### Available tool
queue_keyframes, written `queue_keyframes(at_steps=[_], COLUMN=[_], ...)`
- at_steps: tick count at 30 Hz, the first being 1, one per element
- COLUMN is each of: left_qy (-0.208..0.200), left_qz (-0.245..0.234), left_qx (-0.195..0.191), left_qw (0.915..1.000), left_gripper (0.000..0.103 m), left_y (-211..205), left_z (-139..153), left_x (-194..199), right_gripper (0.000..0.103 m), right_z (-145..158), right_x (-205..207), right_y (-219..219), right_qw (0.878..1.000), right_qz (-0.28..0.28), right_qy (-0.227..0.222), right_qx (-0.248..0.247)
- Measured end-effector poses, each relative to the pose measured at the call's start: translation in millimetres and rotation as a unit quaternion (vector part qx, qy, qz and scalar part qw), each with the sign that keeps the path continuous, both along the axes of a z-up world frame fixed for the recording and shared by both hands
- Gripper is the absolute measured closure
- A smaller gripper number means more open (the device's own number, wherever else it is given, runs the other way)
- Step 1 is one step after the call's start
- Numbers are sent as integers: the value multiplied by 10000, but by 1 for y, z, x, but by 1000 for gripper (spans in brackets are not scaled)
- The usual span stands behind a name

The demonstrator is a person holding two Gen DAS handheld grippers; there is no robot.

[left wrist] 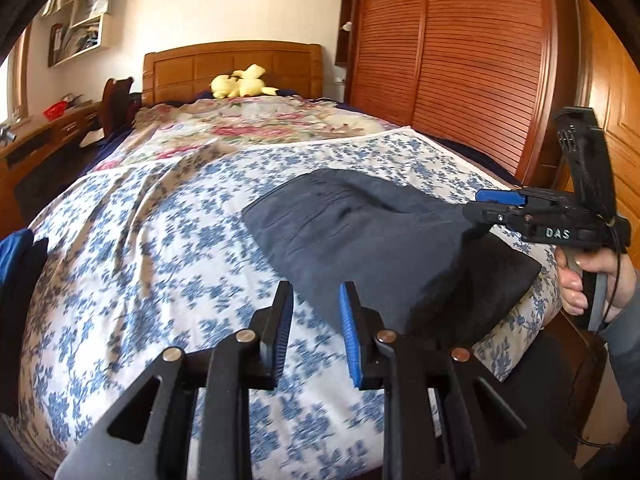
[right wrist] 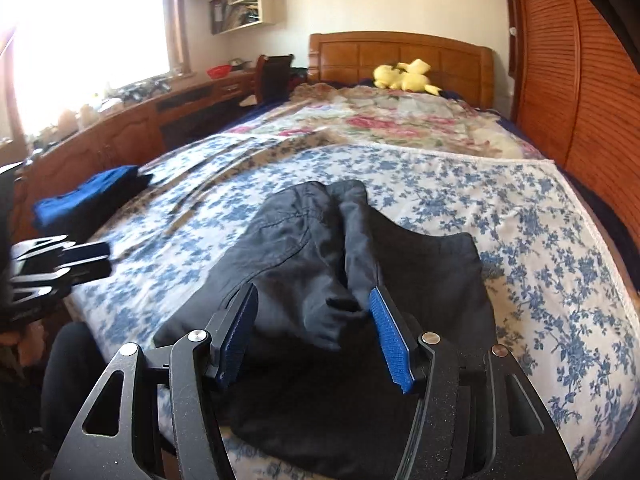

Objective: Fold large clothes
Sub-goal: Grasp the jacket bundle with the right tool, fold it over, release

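Dark navy trousers (left wrist: 360,232) lie on top of a black garment (left wrist: 500,272) near the foot of the bed. In the left wrist view my left gripper (left wrist: 316,292) hovers just left of them, over the flowered cover. It is open by a narrow gap with nothing between its fingers. It also shows at the left edge of the right wrist view (right wrist: 109,259). My right gripper (right wrist: 312,300) stands open wide over the trousers (right wrist: 288,248). A raised fold of cloth (right wrist: 352,240) runs up between its fingers beside the right pad (right wrist: 390,336). Seen from the side, the right gripper (left wrist: 472,205) sits at the peak of that fold.
A blue-flowered cover (left wrist: 160,260) spreads over the bed. A folded blue and black stack (right wrist: 88,196) lies at its left edge. A yellow plush toy (left wrist: 240,82) sits by the headboard. Louvred wardrobe doors (left wrist: 460,60) stand close on the right and a desk (right wrist: 132,120) on the left. A hand (left wrist: 592,276) holds the right gripper.
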State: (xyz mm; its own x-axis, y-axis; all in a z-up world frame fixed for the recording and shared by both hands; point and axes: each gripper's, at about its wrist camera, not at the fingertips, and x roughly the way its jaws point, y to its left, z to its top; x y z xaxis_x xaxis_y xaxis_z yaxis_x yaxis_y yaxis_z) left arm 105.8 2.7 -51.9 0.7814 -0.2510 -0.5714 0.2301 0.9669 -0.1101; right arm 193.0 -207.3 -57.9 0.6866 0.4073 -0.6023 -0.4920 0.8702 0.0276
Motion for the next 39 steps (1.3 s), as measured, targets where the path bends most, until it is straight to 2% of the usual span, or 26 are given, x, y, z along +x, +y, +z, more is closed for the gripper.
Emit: queue_keyframes(at_steps=[8, 13, 19, 24, 29, 32, 33, 34, 36, 39], left_qy=[20, 41, 65, 67, 48, 38, 35, 33, 33, 47], left_qz=[129, 237, 326, 395, 424, 434, 441, 444, 445, 444], left_qx=[-59, -120, -176, -209, -204, -194, -191, -192, -197, -209], left_qw=[9999, 9996, 9993, 9990, 9989, 9989, 9988, 9988, 9988, 9988], left_gripper=[80, 80, 80, 79, 79, 79, 79, 79, 79, 79], left_y=[26, 39, 49, 54, 54, 54, 54, 54, 53, 52], left_z=[-16, -25, -30, -31, -30, -29, -29, -28, -28, -27], left_x=[-15, -22, -28, -29, -30, -30, -30, -31, -30, -30], right_gripper=[32, 27, 25, 25, 26, 48, 63, 84, 93, 97], right_z=[-16, -29, -44, -50, -47, -45, -44, -42, -37, -23], right_x=[24, 30, 35, 39, 37, 36, 35, 33, 28, 19], right_y=[8, 3, 3, 0, 5, 10, 13, 17, 23, 27], right_qw=[9993, 9979, 9959, 9941, 9948, 9953, 9955, 9963, 9975, 9985], right_qz=[-277, -497, -640, -611, -494, -275, -207, -163, -27, 169], right_qy=[221, 403, 635, 879, 872, 903, 904, 838, 711, 511], right_qx=[-138, 12, -32, 198, 176, 210, 202, 123, 37, 111])
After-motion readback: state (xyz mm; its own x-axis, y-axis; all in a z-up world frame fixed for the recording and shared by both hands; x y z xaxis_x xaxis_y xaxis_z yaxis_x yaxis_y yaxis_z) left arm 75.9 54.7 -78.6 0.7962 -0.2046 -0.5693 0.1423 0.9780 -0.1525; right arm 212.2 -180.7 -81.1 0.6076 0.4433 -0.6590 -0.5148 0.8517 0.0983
